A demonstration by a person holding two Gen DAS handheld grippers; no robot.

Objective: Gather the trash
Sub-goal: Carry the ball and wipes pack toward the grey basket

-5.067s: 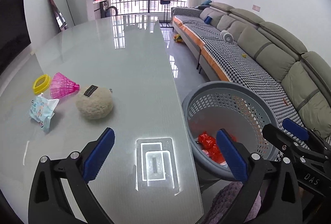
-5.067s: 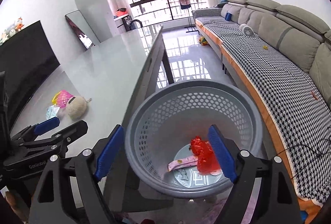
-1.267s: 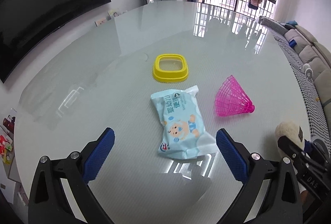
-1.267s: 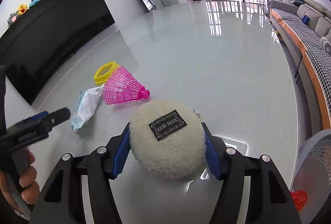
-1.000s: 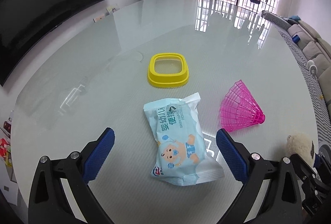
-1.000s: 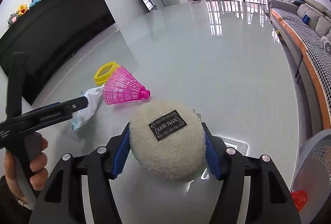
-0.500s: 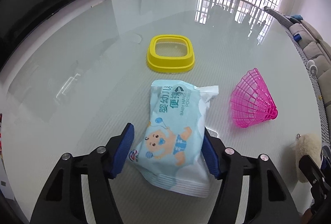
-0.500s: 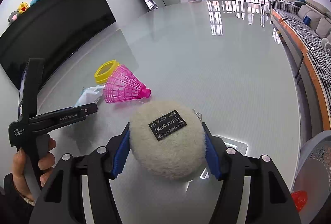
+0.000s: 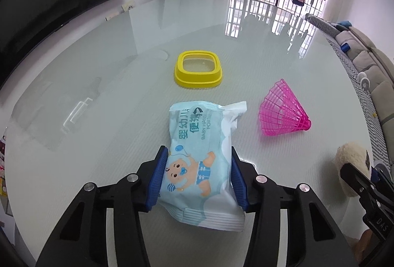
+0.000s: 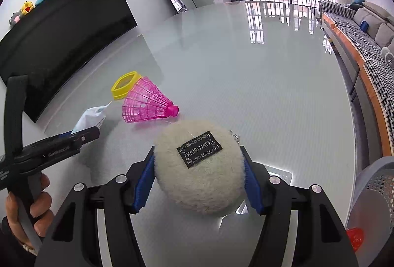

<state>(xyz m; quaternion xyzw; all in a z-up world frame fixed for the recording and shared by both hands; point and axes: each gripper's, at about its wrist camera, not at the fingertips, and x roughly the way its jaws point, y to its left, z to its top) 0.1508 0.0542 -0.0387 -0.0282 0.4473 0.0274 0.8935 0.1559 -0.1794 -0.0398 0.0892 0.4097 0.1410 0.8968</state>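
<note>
Glossy white glass table stretched wide, far half bare. Left gripper clamped pale-blue baby-wipes packet; right gripper clamped cream fluffy ball. Pink plastic shuttlecock, yellow square ring lay beyond. Grey perforated basket cut off past table edge.

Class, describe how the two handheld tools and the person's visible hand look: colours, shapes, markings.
Both tools are black angular frames with silver screws and ribbed blue pads. The left tool shows white lettering on its side in the right wrist view; the right tool bears "DAS" in the left wrist view. The hand on the left tool's handle is bare-fingered, with a dark cuff. No cables show.
</note>
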